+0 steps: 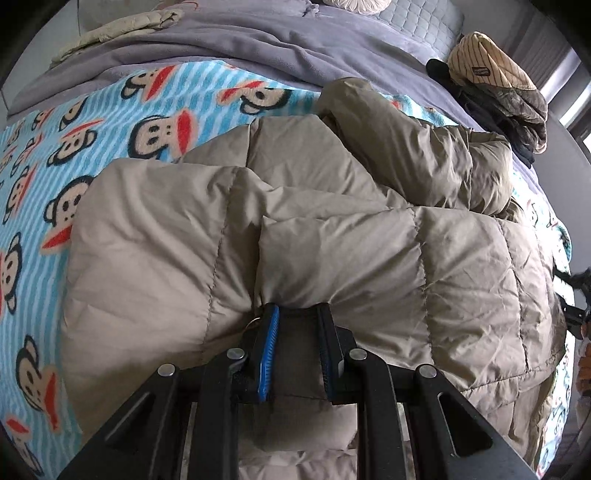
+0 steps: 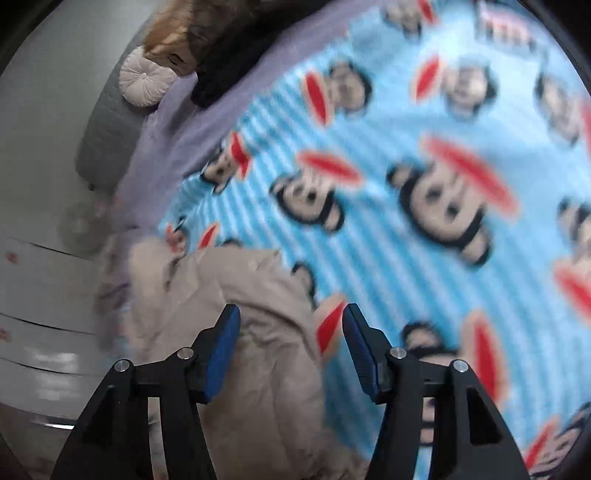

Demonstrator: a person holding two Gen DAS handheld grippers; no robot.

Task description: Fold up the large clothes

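Observation:
A large beige quilted puffer jacket (image 1: pixel 295 229) lies bunched on a blue blanket with a monkey pattern (image 1: pixel 44 177), one sleeve (image 1: pixel 424 147) folded across its top. My left gripper (image 1: pixel 297 314) is shut on a fold of the jacket's edge, fabric pinched between the blue pads. In the blurred right wrist view, my right gripper (image 2: pixel 291 317) is open and empty, held above the blanket (image 2: pixel 443 184), with part of the jacket (image 2: pixel 251 314) below its left finger.
A grey bedcover (image 1: pixel 258 48) lies beyond the blanket. A pile of clothes topped with a striped garment (image 1: pixel 491 74) sits at the far right. A cream garment (image 1: pixel 122 29) lies at the far left. A round pink cushion (image 2: pixel 146 79) and white drawers (image 2: pixel 37 295) show on the right wrist view's left.

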